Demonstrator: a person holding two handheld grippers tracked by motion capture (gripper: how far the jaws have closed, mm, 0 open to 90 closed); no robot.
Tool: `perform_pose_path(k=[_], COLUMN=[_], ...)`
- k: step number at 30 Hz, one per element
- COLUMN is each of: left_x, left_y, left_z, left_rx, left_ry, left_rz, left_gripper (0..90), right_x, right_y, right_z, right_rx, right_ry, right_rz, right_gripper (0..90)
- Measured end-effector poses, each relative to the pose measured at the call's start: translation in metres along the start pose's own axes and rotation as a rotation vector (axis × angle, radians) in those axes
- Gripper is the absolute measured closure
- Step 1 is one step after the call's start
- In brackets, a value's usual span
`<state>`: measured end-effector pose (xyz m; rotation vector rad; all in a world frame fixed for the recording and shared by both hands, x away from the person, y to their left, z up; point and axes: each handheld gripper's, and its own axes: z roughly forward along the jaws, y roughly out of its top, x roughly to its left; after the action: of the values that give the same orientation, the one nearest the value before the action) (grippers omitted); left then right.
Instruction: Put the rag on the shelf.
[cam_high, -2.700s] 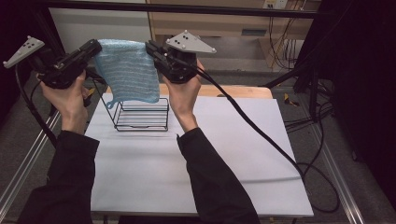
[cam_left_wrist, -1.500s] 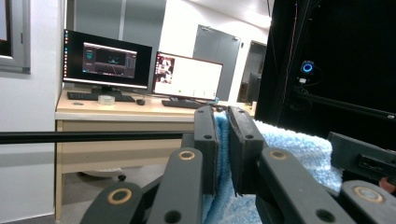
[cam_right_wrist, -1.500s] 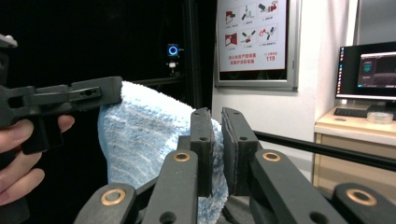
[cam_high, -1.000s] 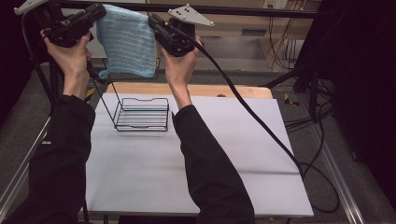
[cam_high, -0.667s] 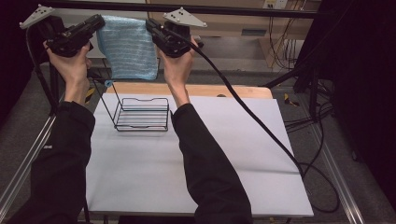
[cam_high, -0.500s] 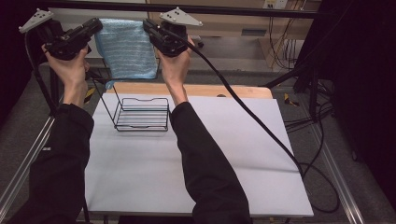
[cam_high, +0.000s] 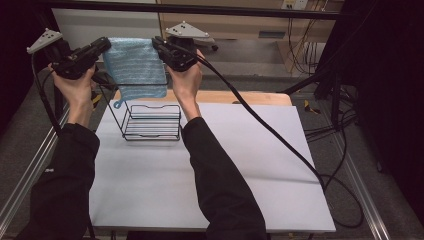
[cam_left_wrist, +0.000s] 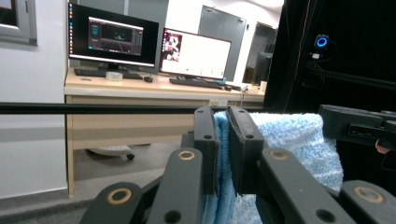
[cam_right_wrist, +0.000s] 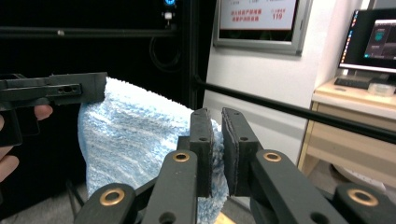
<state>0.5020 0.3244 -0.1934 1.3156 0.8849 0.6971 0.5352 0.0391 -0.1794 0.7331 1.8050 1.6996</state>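
Item one: white table (cam_high: 210, 185), nearest me. Item two: black wire basket (cam_high: 151, 122) standing on it. Item three: blue microfibre cloth (cam_high: 135, 67), hanging spread above the basket, my left gripper (cam_high: 102, 46) and right gripper (cam_high: 157, 44) each clamped on a top corner. Beyond: desk with monitors (cam_left_wrist: 154, 46).

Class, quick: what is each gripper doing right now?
Left gripper: shut on the blue cloth.
Right gripper: shut on the blue cloth.
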Motion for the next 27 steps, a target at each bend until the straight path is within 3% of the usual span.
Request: perform_pose_path(k=[13,19,27], left_x=[0.0,-0.003,-0.005], left_y=[-0.02,-0.027,-0.031], left_z=[-0.02,-0.029,-0.043], left_rx=[0.018,0.053,0.07], left_ry=[-0.064,-0.069,-0.096], left_rz=[-0.027,-0.01,-0.017], left_gripper=[82.0,81.7,81.4], right_x=[0.01,0.014,0.022], right_y=[-0.019,-0.023,-0.026], right_z=[-0.017,-0.026,-0.034], right_rx=[0.043,0.071,0.098], right_ry=[0.068,0.107,0.134], right_rz=[0.016,0.0,-0.041], right_gripper=[83.3,83.1,83.1])
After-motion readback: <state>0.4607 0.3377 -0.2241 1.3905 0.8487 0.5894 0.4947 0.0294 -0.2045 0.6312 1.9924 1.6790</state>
